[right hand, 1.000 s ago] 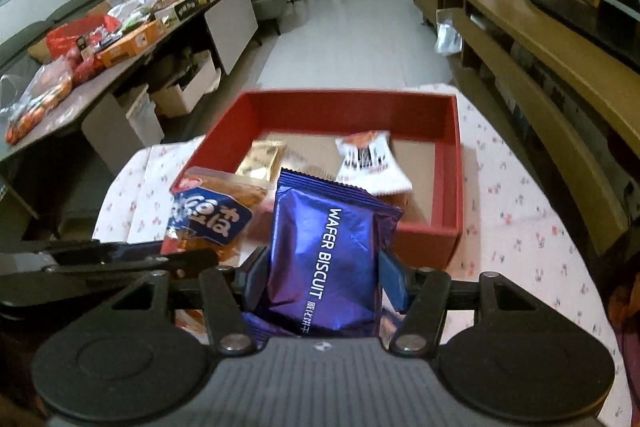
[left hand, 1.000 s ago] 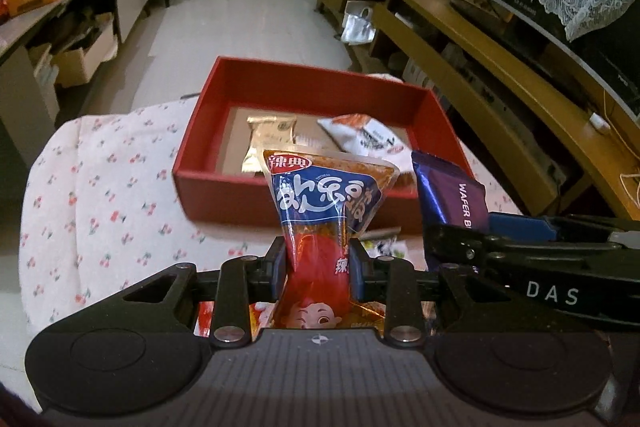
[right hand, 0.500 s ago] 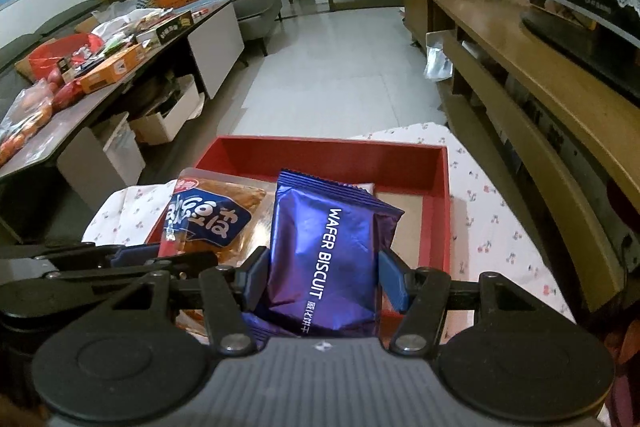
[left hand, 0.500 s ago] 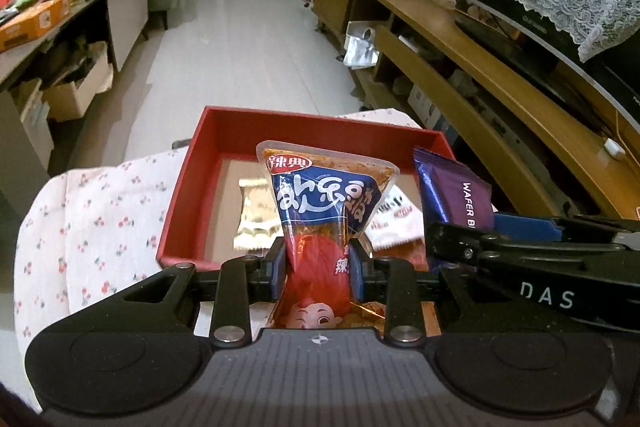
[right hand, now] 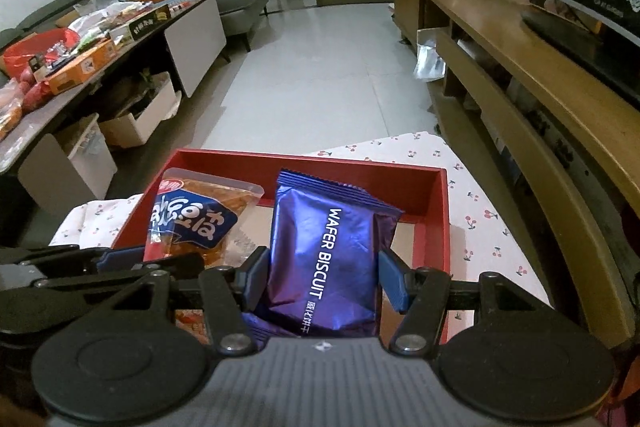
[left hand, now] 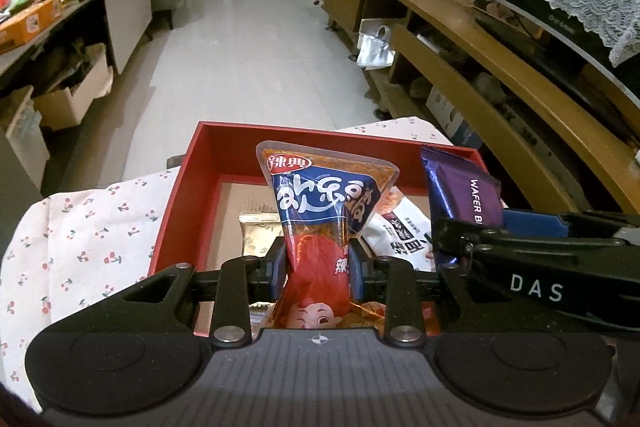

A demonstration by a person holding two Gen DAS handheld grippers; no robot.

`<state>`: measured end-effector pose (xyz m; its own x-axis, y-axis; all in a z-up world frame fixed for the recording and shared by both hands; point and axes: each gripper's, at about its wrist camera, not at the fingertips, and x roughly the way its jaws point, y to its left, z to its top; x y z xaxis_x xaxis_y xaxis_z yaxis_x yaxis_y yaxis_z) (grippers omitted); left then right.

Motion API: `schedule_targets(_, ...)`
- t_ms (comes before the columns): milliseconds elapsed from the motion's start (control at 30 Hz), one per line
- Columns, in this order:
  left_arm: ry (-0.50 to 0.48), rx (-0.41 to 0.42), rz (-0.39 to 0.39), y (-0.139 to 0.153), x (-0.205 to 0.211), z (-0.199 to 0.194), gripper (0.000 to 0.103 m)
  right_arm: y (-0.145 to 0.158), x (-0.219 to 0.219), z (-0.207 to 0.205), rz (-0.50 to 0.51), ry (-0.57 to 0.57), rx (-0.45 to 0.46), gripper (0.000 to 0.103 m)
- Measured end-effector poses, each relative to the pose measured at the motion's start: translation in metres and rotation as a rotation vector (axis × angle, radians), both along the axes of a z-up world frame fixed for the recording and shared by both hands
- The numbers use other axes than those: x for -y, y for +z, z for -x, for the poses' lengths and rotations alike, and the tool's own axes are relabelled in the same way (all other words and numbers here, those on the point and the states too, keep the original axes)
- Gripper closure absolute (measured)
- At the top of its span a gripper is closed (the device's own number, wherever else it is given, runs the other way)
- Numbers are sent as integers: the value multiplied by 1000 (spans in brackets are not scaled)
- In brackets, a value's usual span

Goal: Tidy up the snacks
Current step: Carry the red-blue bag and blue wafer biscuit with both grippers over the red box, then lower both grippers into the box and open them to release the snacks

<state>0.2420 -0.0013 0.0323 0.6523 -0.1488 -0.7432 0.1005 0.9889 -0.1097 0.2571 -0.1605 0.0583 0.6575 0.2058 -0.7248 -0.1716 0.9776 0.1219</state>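
My left gripper (left hand: 318, 263) is shut on a blue and red spicy snack packet (left hand: 324, 203) and holds it upright over the red box (left hand: 180, 195). My right gripper (right hand: 322, 281) is shut on a purple wafer biscuit packet (right hand: 328, 251) and holds it over the same red box (right hand: 444, 211). In the box lie a gold packet (left hand: 258, 235) and a white packet (left hand: 400, 231). The wafer packet (left hand: 464, 187) and the right gripper show at the right of the left wrist view. The spicy packet (right hand: 192, 219) shows at the left of the right wrist view.
The box sits on a table with a white cherry-print cloth (left hand: 88, 227). A long wooden shelf unit (right hand: 520, 87) runs along the right. A cluttered low table (right hand: 80, 59) and cardboard boxes (right hand: 140, 119) stand at the left. Tiled floor (right hand: 320, 67) lies beyond.
Both grippers have moved forward with their packets, from in front of the red box to over its inside. The box now sits lower and nearer in both views.
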Motion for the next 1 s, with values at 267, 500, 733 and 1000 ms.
schedule_targets(267,13,-29,-10,-14,1,-9,66,-15,-5,-14,27,3,-23,28)
schedule_targets(500,15,-33,-21,-19,3,-12,66,-22,-6,-22,33,-5,-38,28)
schedule_targets(733,18,-28,-35,-21,5,-13,65,-26,-6,-24,35,-8,-46,28)
schedule_targets(1000,23,-23,-47,-23,6,-13,63,-33,-10,-29,47,-6,-57,28)
